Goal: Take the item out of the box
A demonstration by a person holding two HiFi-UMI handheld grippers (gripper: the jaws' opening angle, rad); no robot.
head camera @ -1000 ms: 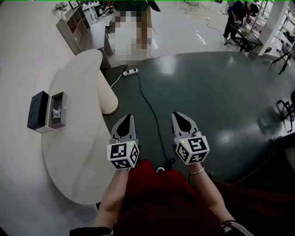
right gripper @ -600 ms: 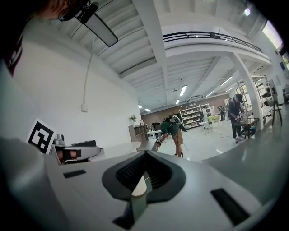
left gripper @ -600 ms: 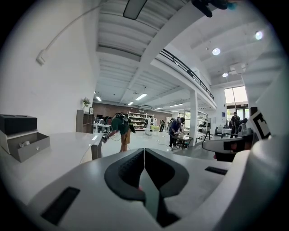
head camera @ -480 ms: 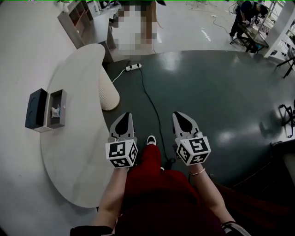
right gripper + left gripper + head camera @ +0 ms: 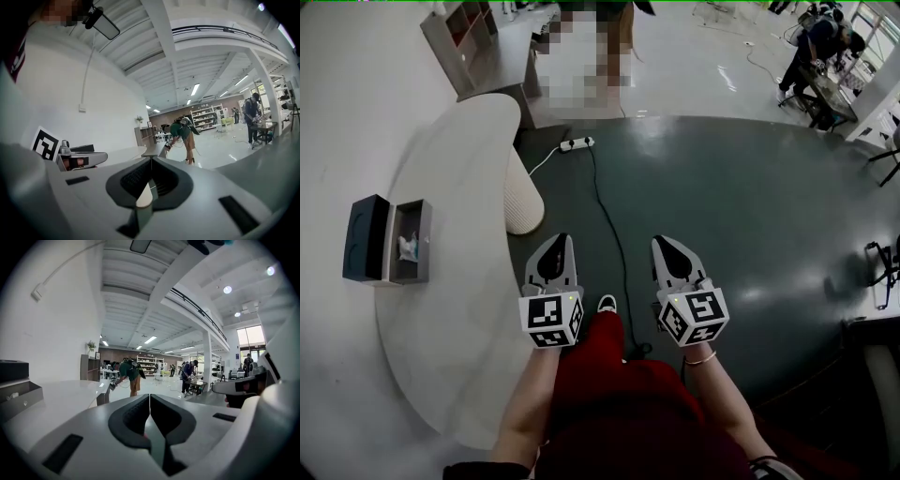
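Note:
A grey open box [image 5: 414, 241] lies on the white table [image 5: 459, 178] at the left, its dark lid [image 5: 366, 238] flat beside it. Inside the box sits a small white and teal item [image 5: 407, 247]. My left gripper [image 5: 562, 241] and right gripper [image 5: 663, 242] hover side by side over the dark floor, right of the table and well away from the box. Both are shut with nothing in them. The left gripper view has its jaws [image 5: 149, 395] pressed together, with the box [image 5: 21, 397] at its far left. In the right gripper view the tips [image 5: 151, 159] also meet.
A ribbed white pedestal [image 5: 522, 202] carries the table. A power strip [image 5: 575, 144] and its black cable [image 5: 614, 244] lie on the floor ahead of me. A person bends over in the background [image 5: 129, 373]; another works at a desk, far right [image 5: 814, 52]. Shelves [image 5: 473, 33] stand behind the table.
I have stepped forward with both grippers, which stay shut and side by side. The table and box have slid down and slightly left in the head view. A shoe now shows between the grippers.

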